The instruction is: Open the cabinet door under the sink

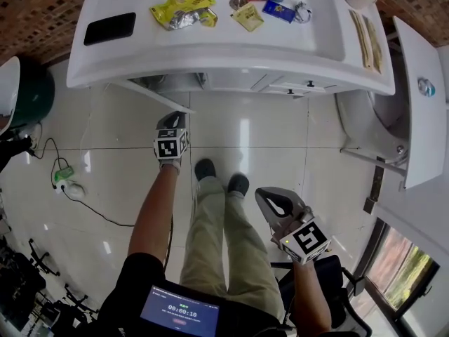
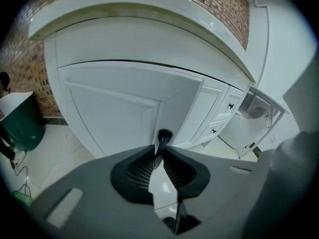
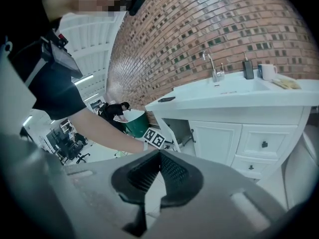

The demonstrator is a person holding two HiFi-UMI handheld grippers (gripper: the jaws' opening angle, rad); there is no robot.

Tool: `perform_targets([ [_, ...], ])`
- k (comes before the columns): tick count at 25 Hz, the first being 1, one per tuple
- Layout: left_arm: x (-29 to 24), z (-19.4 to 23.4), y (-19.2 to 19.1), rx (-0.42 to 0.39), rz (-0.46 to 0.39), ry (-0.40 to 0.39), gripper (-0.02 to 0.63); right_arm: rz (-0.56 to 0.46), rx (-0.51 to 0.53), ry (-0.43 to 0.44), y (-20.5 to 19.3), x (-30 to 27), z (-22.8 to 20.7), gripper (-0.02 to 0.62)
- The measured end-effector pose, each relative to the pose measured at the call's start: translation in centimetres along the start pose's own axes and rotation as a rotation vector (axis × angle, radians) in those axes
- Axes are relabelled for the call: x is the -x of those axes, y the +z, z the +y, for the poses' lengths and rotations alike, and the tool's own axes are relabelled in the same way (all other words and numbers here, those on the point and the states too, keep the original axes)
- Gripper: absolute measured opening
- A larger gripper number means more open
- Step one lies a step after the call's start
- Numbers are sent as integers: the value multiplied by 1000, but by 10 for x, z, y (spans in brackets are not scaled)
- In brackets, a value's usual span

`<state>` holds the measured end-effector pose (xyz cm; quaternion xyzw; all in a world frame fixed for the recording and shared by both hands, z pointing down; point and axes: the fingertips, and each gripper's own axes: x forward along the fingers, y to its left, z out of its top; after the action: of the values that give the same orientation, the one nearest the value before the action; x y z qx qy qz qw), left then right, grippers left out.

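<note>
Currently, the left gripper point(image 2: 160, 146) is clamped on the dark knob point(image 2: 165, 134) of the cabinet door point(image 2: 119, 108); the knob is seen pinched at the jaw tips in the left gripper view. The gripper is pointed downward at the door from an outstretched arm. The white panelled door is swung out from the vanity at an angle, and in the head view it is seen as a thin edge projecting from under the left part of the countertop point(image 1: 231, 55), with the opened compartment behind it.

The right gripper point(image 3: 159, 154) is held low and well apart from the vanity, beside the person's right leg. Its jaws are closed tip to tip, and nothing is held between them.

To the right of the opened compartment, another closed door and two drawers point(image 3: 264, 143) with dark knobs are fitted. On the countertop, a black phone point(image 1: 110, 28) and several snack packets point(image 1: 184, 9) are laid out. A toilet point(image 1: 372, 125) is located to the right of the vanity, and a green bin point(image 1: 31, 97) to the left.
</note>
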<state>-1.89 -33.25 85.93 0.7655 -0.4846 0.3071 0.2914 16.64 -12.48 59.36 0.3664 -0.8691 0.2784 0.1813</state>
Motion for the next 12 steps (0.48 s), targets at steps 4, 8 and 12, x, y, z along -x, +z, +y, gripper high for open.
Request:
perform_targets([
  [4, 11, 6, -14, 29, 1, 15, 69, 17, 24, 29, 2, -2, 5, -11],
  [8, 24, 14, -29, 65, 6, 31, 70, 22, 51, 57, 8, -4, 8, -11],
  [12, 38, 25, -43, 95, 8, 48, 69, 28, 72, 78, 14, -6, 10, -11],
])
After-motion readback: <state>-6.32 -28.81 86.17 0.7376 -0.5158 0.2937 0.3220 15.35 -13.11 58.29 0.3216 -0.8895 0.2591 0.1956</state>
